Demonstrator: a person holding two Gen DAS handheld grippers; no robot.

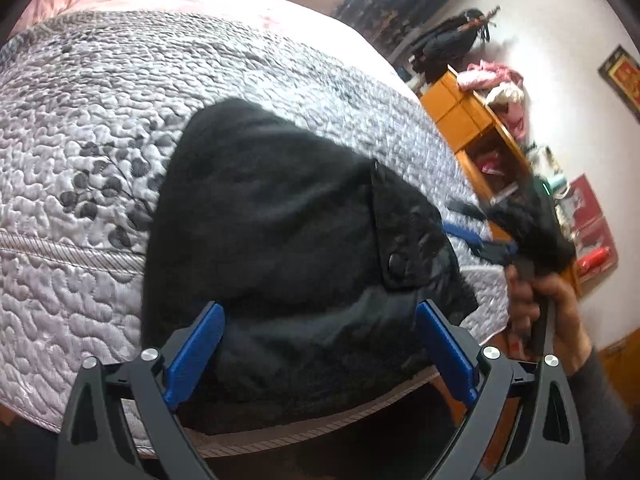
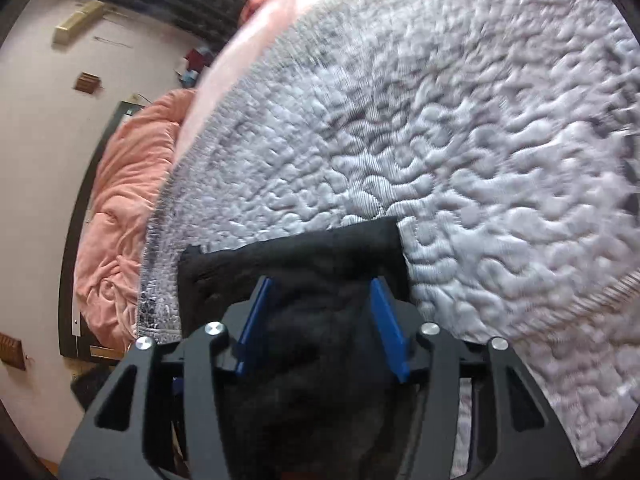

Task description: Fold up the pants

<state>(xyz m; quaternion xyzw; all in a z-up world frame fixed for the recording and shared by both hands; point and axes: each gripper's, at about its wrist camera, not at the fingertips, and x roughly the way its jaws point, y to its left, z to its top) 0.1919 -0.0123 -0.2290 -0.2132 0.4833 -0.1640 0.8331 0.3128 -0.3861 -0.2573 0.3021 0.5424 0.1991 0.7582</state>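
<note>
Partly blurred, black pants (image 1: 280, 240) hide the quilt (image 1: 100, 120) edge

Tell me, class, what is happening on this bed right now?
A person with a gripper in each hand is folding black pants on a grey quilted bedspread. The left gripper hangs open over the bundled pants at the bed's edge. The right gripper has dark fabric between its blue fingers; whether it is clamped is unclear.
</note>
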